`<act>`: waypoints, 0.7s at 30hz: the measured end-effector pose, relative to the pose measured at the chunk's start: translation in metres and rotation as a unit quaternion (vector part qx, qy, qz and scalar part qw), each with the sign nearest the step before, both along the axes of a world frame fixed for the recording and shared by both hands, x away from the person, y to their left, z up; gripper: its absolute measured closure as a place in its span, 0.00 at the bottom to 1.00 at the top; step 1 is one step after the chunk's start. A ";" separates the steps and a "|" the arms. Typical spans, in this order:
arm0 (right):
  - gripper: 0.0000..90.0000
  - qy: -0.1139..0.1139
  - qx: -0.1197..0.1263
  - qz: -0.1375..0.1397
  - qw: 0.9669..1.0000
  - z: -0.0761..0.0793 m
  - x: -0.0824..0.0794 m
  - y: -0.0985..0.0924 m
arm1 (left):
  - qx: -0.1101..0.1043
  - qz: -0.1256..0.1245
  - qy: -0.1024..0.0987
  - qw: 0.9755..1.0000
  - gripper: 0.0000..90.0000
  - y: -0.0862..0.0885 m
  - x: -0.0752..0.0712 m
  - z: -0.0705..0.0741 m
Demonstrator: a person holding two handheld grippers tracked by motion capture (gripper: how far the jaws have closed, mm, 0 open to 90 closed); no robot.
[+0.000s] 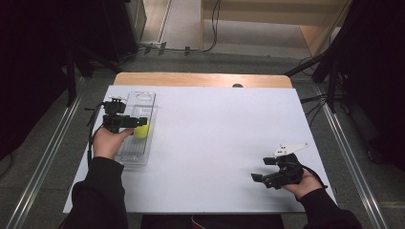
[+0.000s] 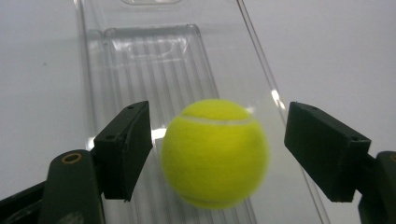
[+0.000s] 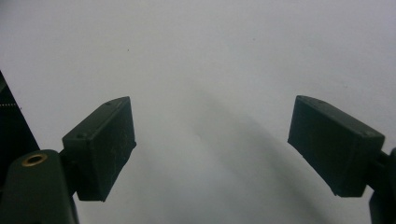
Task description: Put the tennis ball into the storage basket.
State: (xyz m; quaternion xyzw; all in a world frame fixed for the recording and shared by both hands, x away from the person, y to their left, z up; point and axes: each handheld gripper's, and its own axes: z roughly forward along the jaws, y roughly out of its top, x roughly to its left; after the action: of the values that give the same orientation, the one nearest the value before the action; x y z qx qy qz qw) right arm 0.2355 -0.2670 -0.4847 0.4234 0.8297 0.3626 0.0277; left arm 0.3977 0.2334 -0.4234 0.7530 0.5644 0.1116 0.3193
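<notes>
Resting in the clear tray [image 2: 116,51], the tennis ball [image 2: 215,154] is flanked, untouched, by the spread left gripper [image 2: 217,156]; release seems underway. Withdrawal is called for next. The right gripper [image 3: 212,149] is held spread, empty.

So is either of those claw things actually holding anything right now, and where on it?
Nothing is held. The tennis ball sits between the left gripper's jaws over the clear tray, with gaps on both sides. The right gripper is open.
</notes>
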 end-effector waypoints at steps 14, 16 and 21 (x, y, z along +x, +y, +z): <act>0.14 -0.001 0.000 -0.001 1.000 0.000 0.001 -0.001 | -0.023 -0.022 -0.001 0.999 0.20 -0.004 -0.003 0.021; 0.14 0.000 0.000 0.000 1.000 0.000 0.000 0.000 | -0.030 -0.027 -0.003 0.999 0.20 -0.005 -0.005 0.025; 0.14 -0.001 0.000 0.000 1.000 0.000 0.000 -0.001 | -0.035 -0.038 -0.003 0.999 0.20 -0.009 -0.007 0.031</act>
State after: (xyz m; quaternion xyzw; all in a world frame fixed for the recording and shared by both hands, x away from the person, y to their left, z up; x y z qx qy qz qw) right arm 0.2356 -0.2677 -0.4846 0.4227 0.8299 0.3630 0.0284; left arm 0.3902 0.2246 -0.3925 0.7620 0.5383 0.0817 0.3507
